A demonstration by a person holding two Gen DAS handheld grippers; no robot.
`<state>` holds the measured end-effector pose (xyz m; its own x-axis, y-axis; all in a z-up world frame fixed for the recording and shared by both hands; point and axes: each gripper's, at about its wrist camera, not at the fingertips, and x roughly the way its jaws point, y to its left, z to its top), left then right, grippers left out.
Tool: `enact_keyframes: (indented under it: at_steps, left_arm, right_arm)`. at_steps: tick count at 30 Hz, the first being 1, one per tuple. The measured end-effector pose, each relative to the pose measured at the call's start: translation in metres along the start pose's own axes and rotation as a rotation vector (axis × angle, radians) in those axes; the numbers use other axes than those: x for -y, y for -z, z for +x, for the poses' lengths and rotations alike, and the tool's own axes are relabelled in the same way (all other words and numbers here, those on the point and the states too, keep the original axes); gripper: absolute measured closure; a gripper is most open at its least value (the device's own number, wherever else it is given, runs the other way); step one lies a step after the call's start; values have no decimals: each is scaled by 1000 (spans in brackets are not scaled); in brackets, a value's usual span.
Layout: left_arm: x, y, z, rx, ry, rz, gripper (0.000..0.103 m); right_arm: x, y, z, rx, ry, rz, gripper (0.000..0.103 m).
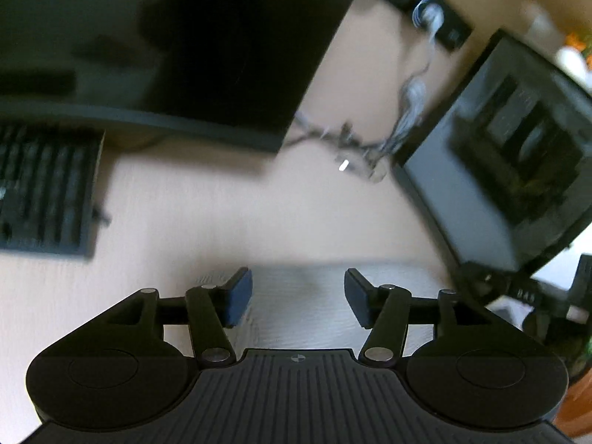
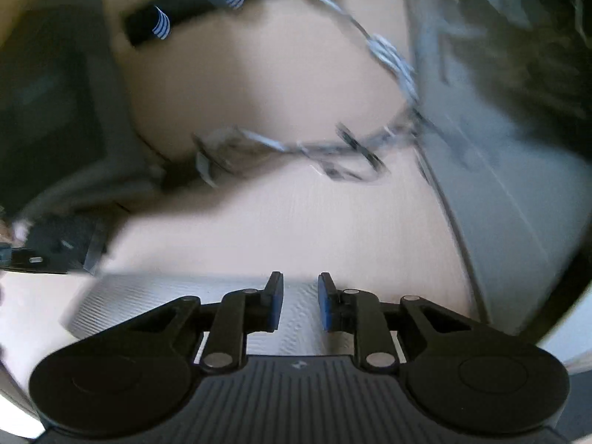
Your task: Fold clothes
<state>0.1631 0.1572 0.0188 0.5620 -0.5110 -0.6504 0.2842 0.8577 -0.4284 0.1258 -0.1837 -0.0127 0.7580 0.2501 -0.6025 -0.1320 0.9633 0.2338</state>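
Note:
A white ribbed garment point(image 1: 299, 307) lies on the pale wooden desk, just under and ahead of my left gripper point(image 1: 298, 296), which is open and empty, its blue pads wide apart. In the right wrist view the same white cloth point(image 2: 177, 296) spreads left under my right gripper point(image 2: 300, 301). The right jaws stand partly open with a narrow gap and nothing between them. Both views are motion-blurred.
A dark monitor point(image 1: 177, 44) and a black keyboard point(image 1: 44, 188) stand at the back left. A second screen point(image 1: 510, 155) stands at the right. A tangle of cables point(image 1: 355, 140) lies between them, also seen from the right wrist point(image 2: 333, 148).

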Motion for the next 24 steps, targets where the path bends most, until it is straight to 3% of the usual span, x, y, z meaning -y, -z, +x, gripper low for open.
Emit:
enact_keyframes:
  at_steps: [2,4,8,9,13,17,20,21,22,24]
  left_arm:
    - [10,1,10,-27,36,27,40]
    - [14,13,31,-107,44,37,40]
    - [-5,46,59,-235,-1,-19,46]
    - [-13,52,61,-243,0,-32,51]
    - [-27,50,50,-235,3,-55,56]
    - [-31,39,37,-210,-9,-39,54]
    - [-32,20,22,-148,-38,-35,41]
    - [-35,14,18,-129,-46,-51,29]
    - [-39,8,15,-110,-53,-70,21]
    - [-46,-4,8,-72,-68,-110,18]
  right_arm:
    - [-12,-4,2,4,-52,-31,84]
    - [-24,2,17,-40,-68,-69,82]
    - [-20,35,52,-183,-20,-64,82]
    - [-17,44,57,-210,-10,-59,82]
    - [-18,50,48,-195,-21,-98,82]
    - [-18,43,49,-222,-24,-117,82]
    - [-17,36,41,-246,-22,-158,81]
    - [-14,32,36,-240,-12,-158,74]
    - [-7,28,30,-224,-10,-130,70]
    - [15,12,20,-165,-11,3,65]
